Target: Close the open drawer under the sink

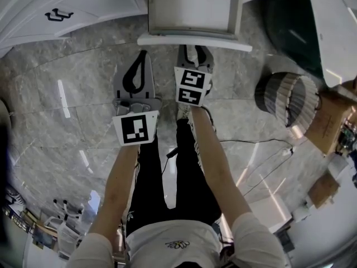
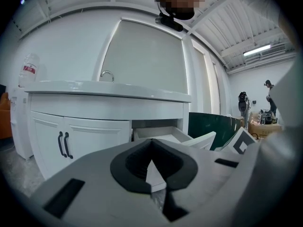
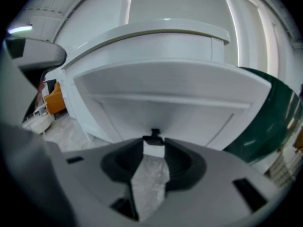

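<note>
Two grippers: held side by side over the marble floor [image 1: 67, 94], both pointing at the white vanity; marker cube on each.
Drawer [image 1: 195, 41]: open, pulled well out from the vanity's right end, under the sink bench top [image 2: 109, 90]; its front panel faces the person.
R gripper [image 1: 195, 52]: jaws part-way apart; tips right up at the drawer front's lower edge.
R gripper view: drawer front [image 3: 165, 93] fills most of the frame; small black handle [image 3: 154, 136] sits just at the gap between the tips [image 3: 154, 148]; white panel shows thru the gap; can't tell if the pads touch it.
L gripper [image 1: 143, 53]: jaws closed tip to tip, pads forming a closed loop, nothing held; near the drawer front's left corner, apart from it.
L gripper view: tips [image 2: 151, 142] meet; open drawer [image 2: 161, 135] seen beyond, to the right of two cabinet doors w/ black handles [image 2: 63, 144].
Bench top: faucet [image 2: 107, 74] near middle, clear bottle [image 2: 29, 69] at the far left end.
Right of vanity: dark green tub-like thing [image 2: 213, 124].
Floor, right side: ribbed round container [image 1: 290, 96], cardboard boxes [image 1: 329, 119] just beside it.
</note>
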Action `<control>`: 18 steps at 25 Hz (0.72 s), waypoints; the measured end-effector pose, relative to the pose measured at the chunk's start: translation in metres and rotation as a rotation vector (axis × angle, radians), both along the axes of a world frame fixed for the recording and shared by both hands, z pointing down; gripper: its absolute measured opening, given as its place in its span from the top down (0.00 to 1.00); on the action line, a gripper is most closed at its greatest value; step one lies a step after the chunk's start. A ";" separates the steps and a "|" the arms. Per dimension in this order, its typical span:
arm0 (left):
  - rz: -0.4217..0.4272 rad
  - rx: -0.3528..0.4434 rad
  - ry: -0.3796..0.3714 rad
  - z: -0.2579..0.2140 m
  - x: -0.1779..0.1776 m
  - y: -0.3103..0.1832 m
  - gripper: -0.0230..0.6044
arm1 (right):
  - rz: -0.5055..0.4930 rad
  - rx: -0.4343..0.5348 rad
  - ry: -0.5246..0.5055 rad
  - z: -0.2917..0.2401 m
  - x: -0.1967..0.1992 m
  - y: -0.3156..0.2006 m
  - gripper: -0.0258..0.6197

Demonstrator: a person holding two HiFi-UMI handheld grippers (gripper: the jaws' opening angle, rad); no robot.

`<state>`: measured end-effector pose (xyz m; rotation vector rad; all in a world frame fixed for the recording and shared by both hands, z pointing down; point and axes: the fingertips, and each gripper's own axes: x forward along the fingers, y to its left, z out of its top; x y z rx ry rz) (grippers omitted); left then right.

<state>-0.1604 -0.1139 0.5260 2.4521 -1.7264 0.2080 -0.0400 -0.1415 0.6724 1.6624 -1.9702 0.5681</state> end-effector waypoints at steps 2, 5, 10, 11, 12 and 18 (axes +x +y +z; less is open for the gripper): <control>0.000 -0.007 -0.005 0.003 -0.001 0.000 0.93 | -0.007 0.002 0.004 0.001 0.000 0.000 0.72; -0.006 -0.008 -0.006 0.004 -0.001 -0.001 0.93 | -0.015 0.004 -0.012 0.001 0.000 -0.001 0.72; -0.021 0.003 0.004 0.002 0.000 -0.007 0.93 | -0.032 0.003 -0.018 0.002 0.000 -0.001 0.72; -0.025 0.006 0.007 0.001 0.000 -0.009 0.93 | -0.038 0.006 -0.012 0.001 0.000 -0.001 0.73; -0.027 0.009 0.010 0.001 0.000 -0.010 0.93 | -0.042 0.009 -0.008 0.001 0.000 -0.001 0.73; -0.035 0.012 0.008 0.000 -0.003 -0.013 0.93 | -0.032 0.013 -0.003 -0.003 0.000 0.000 0.74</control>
